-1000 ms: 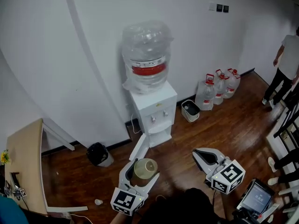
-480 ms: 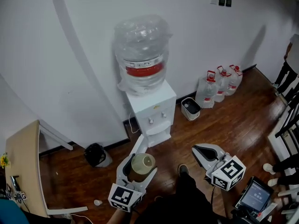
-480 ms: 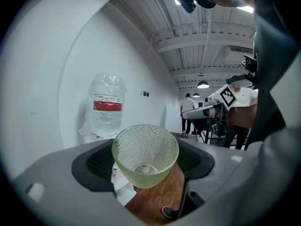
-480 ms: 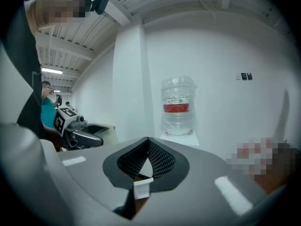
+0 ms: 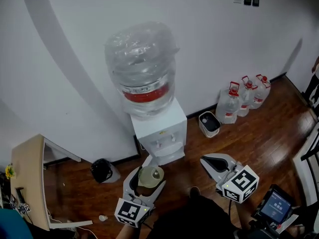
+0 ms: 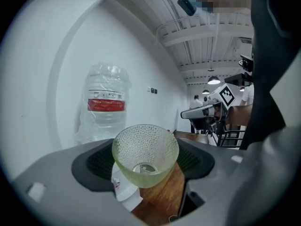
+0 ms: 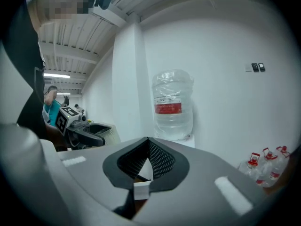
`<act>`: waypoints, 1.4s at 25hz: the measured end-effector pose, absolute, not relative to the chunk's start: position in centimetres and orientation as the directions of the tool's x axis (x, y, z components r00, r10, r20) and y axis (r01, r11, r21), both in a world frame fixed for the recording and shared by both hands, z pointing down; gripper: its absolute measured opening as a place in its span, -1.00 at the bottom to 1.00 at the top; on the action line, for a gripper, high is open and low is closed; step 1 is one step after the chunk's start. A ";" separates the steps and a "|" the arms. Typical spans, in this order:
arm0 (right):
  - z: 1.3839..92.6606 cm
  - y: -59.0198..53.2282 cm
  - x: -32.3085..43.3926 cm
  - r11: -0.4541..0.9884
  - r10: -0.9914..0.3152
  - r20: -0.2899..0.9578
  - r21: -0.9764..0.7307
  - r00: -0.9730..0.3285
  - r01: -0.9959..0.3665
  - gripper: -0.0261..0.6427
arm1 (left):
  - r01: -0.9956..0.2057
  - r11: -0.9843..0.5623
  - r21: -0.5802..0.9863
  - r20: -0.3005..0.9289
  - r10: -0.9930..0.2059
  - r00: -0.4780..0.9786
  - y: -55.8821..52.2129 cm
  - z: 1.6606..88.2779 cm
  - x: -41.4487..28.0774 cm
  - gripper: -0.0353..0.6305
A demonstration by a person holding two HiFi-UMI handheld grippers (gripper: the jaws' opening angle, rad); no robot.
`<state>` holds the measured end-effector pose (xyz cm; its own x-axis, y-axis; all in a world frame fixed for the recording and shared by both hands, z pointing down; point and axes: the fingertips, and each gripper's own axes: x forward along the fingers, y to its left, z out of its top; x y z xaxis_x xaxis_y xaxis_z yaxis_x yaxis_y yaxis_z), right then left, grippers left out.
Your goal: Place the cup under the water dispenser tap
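Observation:
A pale green dimpled glass cup [image 5: 152, 174] [image 6: 146, 154] sits upright between the jaws of my left gripper [image 5: 148, 179] [image 6: 146, 163], which is shut on it. It hangs above the wooden floor just in front of the white water dispenser [image 5: 159, 128]. The dispenser's taps [image 5: 160, 143] lie a little beyond the cup. On top of the dispenser stands a large plastic-wrapped bottle [image 5: 142, 68] [image 6: 106, 102] [image 7: 171, 105]. My right gripper [image 5: 207, 162] [image 7: 148, 145] is to the right of the cup, shut and empty.
Several water jugs [image 5: 244, 101] and a small white bin [image 5: 209, 123] stand along the wall to the right. A black bin [image 5: 102, 171] and a wooden table [image 5: 25, 178] are at the left. A tablet [image 5: 274, 208] shows at the lower right.
Both grippers and the head have moved toward the dispenser, which now looks larger and nearer. The cup stays in the left gripper. The right gripper remains shut.

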<state>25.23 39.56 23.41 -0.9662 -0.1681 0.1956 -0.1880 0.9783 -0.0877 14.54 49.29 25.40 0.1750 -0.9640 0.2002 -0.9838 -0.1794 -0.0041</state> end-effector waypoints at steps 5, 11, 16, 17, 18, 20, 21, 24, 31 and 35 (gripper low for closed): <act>24.0 35.3 24.5 0.990 -0.081 0.203 -0.100 -0.976 -0.103 -0.92 | -0.994 -0.104 0.034 0.213 -0.971 0.109 45.2 26.2 14.4 -0.06; 24.4 33.2 23.6 0.990 -0.034 0.196 -0.128 -0.980 -0.060 -0.92 | -0.997 -0.066 0.038 0.260 -0.963 0.074 43.8 27.7 13.8 -0.06; 25.1 31.2 20.6 0.988 -0.014 0.201 -0.148 -0.979 -0.045 -0.92 | -0.999 -0.042 0.028 0.277 -0.960 0.048 42.3 28.3 11.5 -0.06; 25.2 31.1 20.1 0.987 -0.014 0.205 -0.152 -0.979 -0.046 -0.92 | -0.999 -0.046 0.024 0.272 -0.961 0.051 42.1 28.5 11.1 -0.06; 25.2 31.0 19.5 0.988 -0.012 0.207 -0.151 -0.978 -0.044 -0.91 | -0.999 -0.047 0.021 0.274 -0.960 0.051 41.9 28.8 10.6 -0.06; 25.2 30.8 18.5 0.989 -0.010 0.212 -0.143 -0.977 -0.041 -0.92 | -0.999 -0.042 0.018 0.295 -0.954 0.046 41.7 29.9 9.4 -0.06; 25.2 30.5 17.9 0.989 -0.013 0.214 -0.142 -0.977 -0.044 -0.91 | -0.999 -0.040 0.016 0.310 -0.950 0.043 41.6 30.7 8.9 -0.06; 25.0 29.9 16.4 0.984 -0.027 0.205 -0.169 -0.978 -0.063 -0.91 | -0.999 -0.052 0.008 0.338 -0.940 0.052 41.1 32.9 7.2 -0.06; 25.4 29.0 13.1 0.984 -0.067 0.227 -0.144 -0.971 -0.102 -0.91 | -0.995 -0.091 0.037 0.370 -0.924 0.099 40.0 38.1 4.0 -0.06; 26.4 28.0 12.5 0.982 -0.052 0.263 -0.160 -0.963 -0.097 -0.91 | -0.994 -0.087 0.066 0.427 -0.898 0.107 38.7 41.8 3.5 -0.06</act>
